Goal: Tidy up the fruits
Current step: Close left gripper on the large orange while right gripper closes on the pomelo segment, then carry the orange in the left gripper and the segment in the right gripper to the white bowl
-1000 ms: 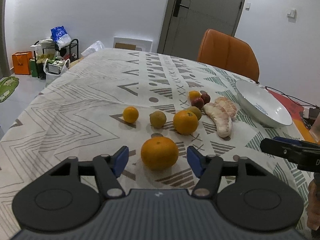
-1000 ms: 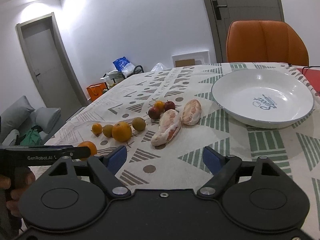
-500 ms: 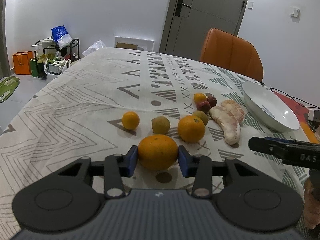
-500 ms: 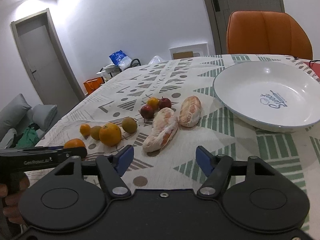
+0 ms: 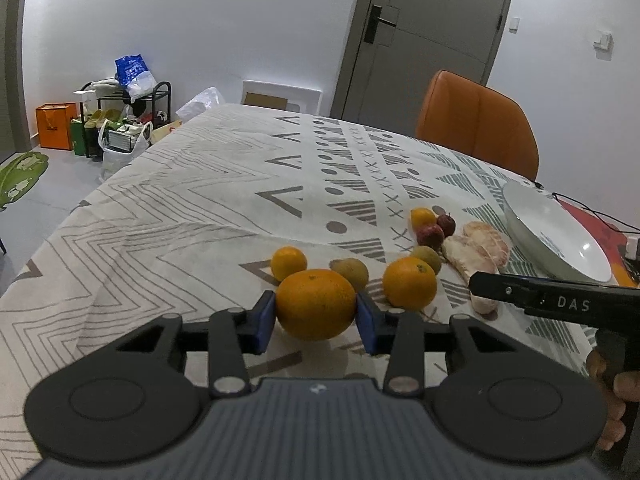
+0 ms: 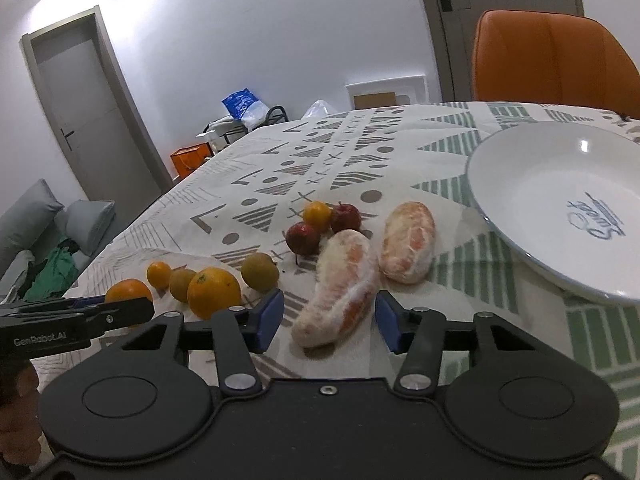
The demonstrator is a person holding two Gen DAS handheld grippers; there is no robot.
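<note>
Left tongs [image 5: 316, 316] clamp orange [image 5: 316, 304] | right tongs [image 6: 329, 320] wide, astride pomelo segment [image 6: 340, 284] | "GenRobot.AI"

The far half of the table [image 5: 224, 184], toward its back edge, is bare cloth and open to a gripper. Toward the near edge the fruit crowds: two oranges [image 5: 409, 282], two small greenish fruits [image 5: 351, 273], two red ones [image 5: 430, 235] and two peeled segments [image 6: 408, 247] sit close, with narrow gaps. The plate [image 6: 532, 184] blocks the right edge. The chair [image 5: 476, 124] stands at the far right corner.
</note>
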